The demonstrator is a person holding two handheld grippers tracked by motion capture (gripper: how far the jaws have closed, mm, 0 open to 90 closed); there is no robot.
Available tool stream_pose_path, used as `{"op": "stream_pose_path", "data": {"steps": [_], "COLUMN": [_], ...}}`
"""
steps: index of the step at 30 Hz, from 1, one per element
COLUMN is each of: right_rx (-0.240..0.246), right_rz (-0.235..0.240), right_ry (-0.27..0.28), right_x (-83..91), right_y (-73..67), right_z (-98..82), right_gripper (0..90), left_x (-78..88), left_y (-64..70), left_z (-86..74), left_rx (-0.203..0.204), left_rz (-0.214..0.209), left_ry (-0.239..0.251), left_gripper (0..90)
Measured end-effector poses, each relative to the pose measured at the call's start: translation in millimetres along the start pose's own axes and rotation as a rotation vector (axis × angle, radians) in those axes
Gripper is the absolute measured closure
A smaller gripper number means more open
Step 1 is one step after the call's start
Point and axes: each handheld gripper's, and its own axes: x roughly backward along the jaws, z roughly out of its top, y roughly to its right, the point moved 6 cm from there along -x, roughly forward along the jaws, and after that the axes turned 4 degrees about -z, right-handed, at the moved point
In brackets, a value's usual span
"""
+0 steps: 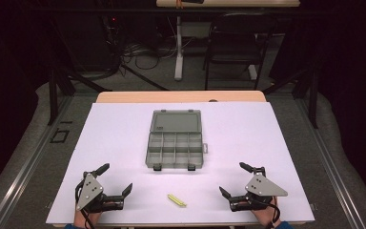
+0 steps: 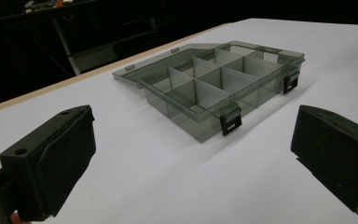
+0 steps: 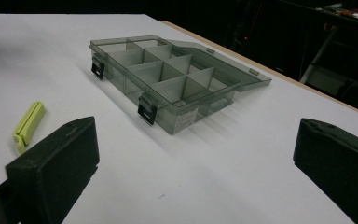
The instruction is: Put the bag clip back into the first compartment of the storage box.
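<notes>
Both tongs, left gripper (image 1: 115, 180) and right gripper (image 1: 233, 178), are held wide open, empty. Green clip (image 1: 177, 200) is seen just before the open box (image 1: 176, 139). Approach judged pending; next, clip must be pinched.

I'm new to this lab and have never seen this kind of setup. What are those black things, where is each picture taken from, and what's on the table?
No robot here: a person holds a two-jaw hand tool in each hand. The high view looks down from above the person's side; the left gripper is at the lower left, the right gripper at the lower right. The other two pictures come from cameras riding on the grippers, so the black blocks at their bottom corners are each gripper's own jaws.

On the white table lies a grey see-through box, its lid folded open and flat behind it, with empty compartments and two black latches in front. A small yellow-green clip lies between the grippers, nearer the person.

Both grippers stand wide open and hold nothing.
</notes>
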Motion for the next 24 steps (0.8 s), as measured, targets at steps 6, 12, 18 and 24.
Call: {"op": "stream_pose_path", "data": {"steps": [6,12,18,24], "right_rx": [-0.006,-0.018,-0.011,-0.005], "right_rz": [0.027,0.074,0.105,0.119], "right_ry": [-0.019,-0.063,-0.106,-0.128], "right_x": [-8.8,-21.2,-28.9,-36.1], "right_y": [-6.8,-15.4,-25.2,-30.1], "right_z": [4.4,7.4,8.6,12.1], "right_gripper": [0.0,0.0,0.0,0.0], "left_x": [-0.2,-1.9,-5.0,-3.2], "left_y": [1.1,1.5,2.5,1.7], "left_z": [-0.3,1.3,1.2,0.6], "left_rx": [-0.008,-0.013,-0.023,-0.019], "left_rz": [-0.004,-0.010,-0.020,-0.014], "left_ry": [-0.011,-0.008,-0.013,-0.012], "left_gripper": [0.1,0.1,0.1,0.1]}}
